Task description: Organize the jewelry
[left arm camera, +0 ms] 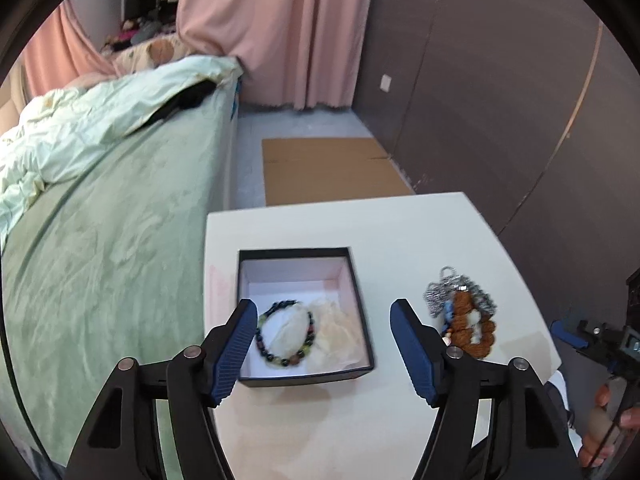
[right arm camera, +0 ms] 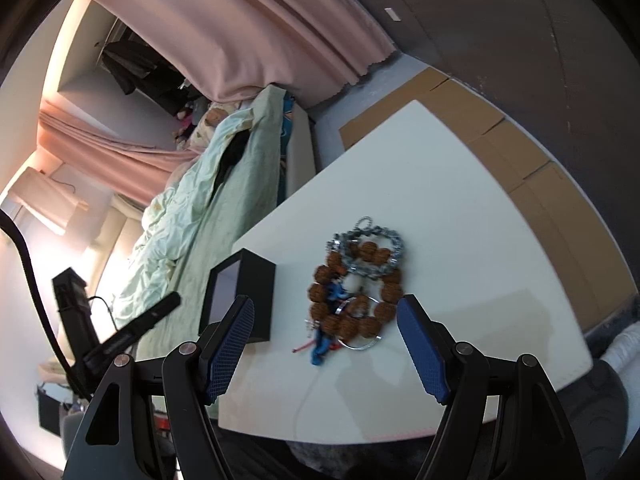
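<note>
A black jewelry box [left arm camera: 360, 308] with a white inside stands on the white table [left arm camera: 400, 224]. A dark multicolour bead bracelet [left arm camera: 285, 334] lies in it on crumpled tissue. My left gripper [left arm camera: 324, 320] is open and empty, just above the box's near side. To the box's right lies a heap of jewelry [left arm camera: 466, 312]: a silver chain, a brown bead bracelet and a small blue figure. In the right wrist view the heap [right arm camera: 356, 284] lies ahead of my open, empty right gripper [right arm camera: 325, 322], with the box [right arm camera: 256, 292] to its left.
A bed with green bedding [left arm camera: 100, 208] runs along the table's left edge. Flat cardboard [left arm camera: 332, 170] lies on the floor beyond the table. A dark wall panel [left arm camera: 500, 100] stands to the right. Pink curtains [left arm camera: 272, 28] hang at the back.
</note>
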